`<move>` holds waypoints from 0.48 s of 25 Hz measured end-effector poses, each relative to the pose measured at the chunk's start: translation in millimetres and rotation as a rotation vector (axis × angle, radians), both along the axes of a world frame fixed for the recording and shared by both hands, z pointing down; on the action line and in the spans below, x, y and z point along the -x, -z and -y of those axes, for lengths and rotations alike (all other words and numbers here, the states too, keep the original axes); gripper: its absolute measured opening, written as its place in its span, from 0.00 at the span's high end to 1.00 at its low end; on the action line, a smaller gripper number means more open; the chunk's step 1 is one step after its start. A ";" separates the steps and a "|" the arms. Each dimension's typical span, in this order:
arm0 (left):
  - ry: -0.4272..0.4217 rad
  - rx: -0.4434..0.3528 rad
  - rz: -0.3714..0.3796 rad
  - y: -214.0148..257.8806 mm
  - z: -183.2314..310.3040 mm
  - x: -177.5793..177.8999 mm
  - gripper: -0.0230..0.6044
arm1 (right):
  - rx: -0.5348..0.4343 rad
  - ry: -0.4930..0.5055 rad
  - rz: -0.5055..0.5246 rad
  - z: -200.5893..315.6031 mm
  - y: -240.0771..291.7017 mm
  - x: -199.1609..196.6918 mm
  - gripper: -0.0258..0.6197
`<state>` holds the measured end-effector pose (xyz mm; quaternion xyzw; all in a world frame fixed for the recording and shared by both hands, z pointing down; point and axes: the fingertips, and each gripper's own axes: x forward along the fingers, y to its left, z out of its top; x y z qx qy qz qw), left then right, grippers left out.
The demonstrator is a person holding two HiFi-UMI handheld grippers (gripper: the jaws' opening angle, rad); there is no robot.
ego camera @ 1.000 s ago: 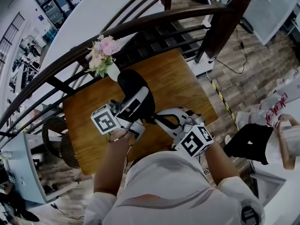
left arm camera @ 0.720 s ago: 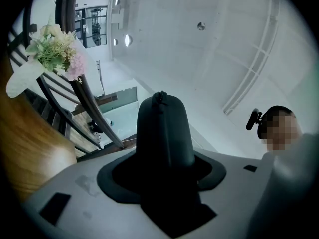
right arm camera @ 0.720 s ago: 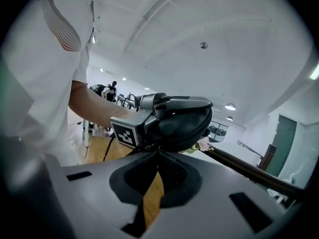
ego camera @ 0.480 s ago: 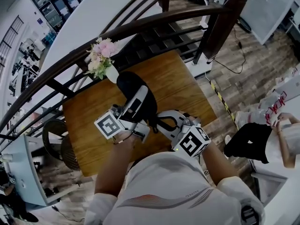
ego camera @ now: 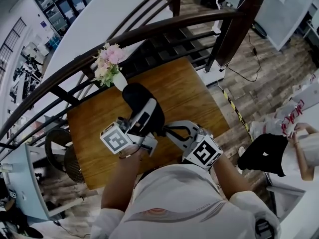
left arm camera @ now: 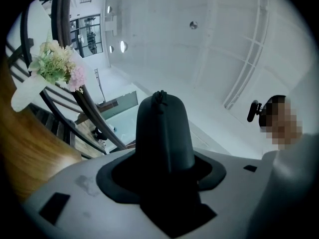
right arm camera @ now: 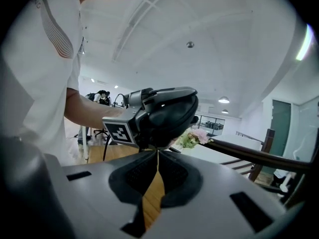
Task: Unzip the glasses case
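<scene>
1. Jaws of the left gripper (left arm camera: 162, 177), seen in the left gripper view, stand wide and are clamped on the black glasses case (left arm camera: 164, 128). The case rises upright between them, its rounded end uppermost with a small nub on top.
2. Right gripper view: the right gripper (right arm camera: 158, 152) has its jaws pressed together, and their tips meet right under the case's lower edge. Whether a zip pull is pinched there is too small to tell. Nothing else shows between them.
3. Head view: the case is held in the air over the wooden surface (ego camera: 192, 86), not far from the flowers (ego camera: 110, 59). The right gripper's tip meets it from the side.
4. Compared with a second ago, both hands sit in almost the same spot. The left marker cube has turned a little and the right gripper has rolled slightly. The case looks unopened from here, so I judge that the zip pull has only just been reached or taken. The draw along the zip has not yet begun.
</scene>
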<state>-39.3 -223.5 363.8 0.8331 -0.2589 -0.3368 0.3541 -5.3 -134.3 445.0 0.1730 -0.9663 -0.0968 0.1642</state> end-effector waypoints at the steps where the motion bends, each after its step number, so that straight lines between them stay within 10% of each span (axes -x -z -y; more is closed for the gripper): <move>1: 0.024 -0.013 0.044 -1.0 -0.5 4.3 0.55 | 0.007 -0.020 0.013 3.8 -1.1 -4.4 0.87; 12: 0.468 -0.140 0.813 -14.3 -20.6 72.4 0.55 | 0.090 -0.438 0.182 76.3 18.6 -93.1 0.88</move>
